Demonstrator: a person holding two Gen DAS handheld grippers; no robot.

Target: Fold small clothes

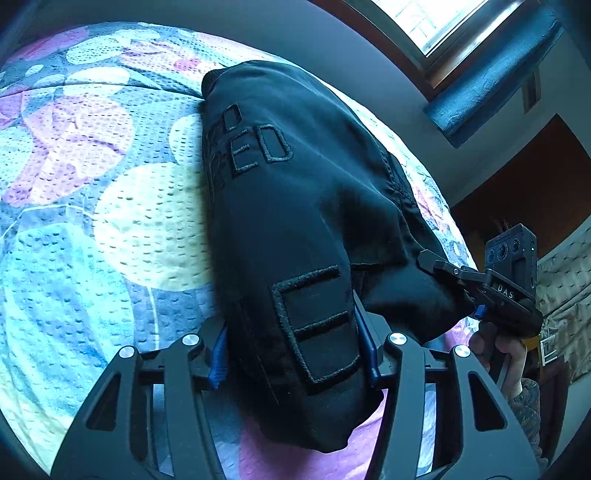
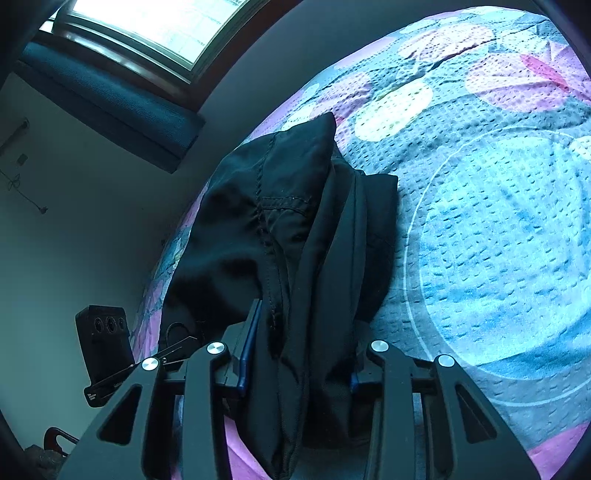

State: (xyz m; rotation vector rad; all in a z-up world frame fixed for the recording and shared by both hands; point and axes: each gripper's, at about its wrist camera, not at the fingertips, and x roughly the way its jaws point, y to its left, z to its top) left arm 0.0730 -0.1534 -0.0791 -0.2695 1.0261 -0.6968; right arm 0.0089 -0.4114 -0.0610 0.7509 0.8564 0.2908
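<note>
While both grippers' fingers (image 1: pixel 364 325) clamp the black garment (image 1: pixel 295 206), a floral bedspread (image 1: pixel 110 206) lies beneath.

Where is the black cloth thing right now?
The black embroidered garment lies bunched on the flowery quilted bedspread, its near end pinched by the left tongs and right tongs.

I am seeing daylight coming through a window (image 2: pixel 155 26) at upper left. A floral bedspread (image 2: pixel 498 221) is covering the right side, grey wall (image 2: pixel 92 229) filling the left.

black garment (image 1: pixel 295 221) folds hide part of its embroidered lettering (image 1: pixel 258 147).
</note>
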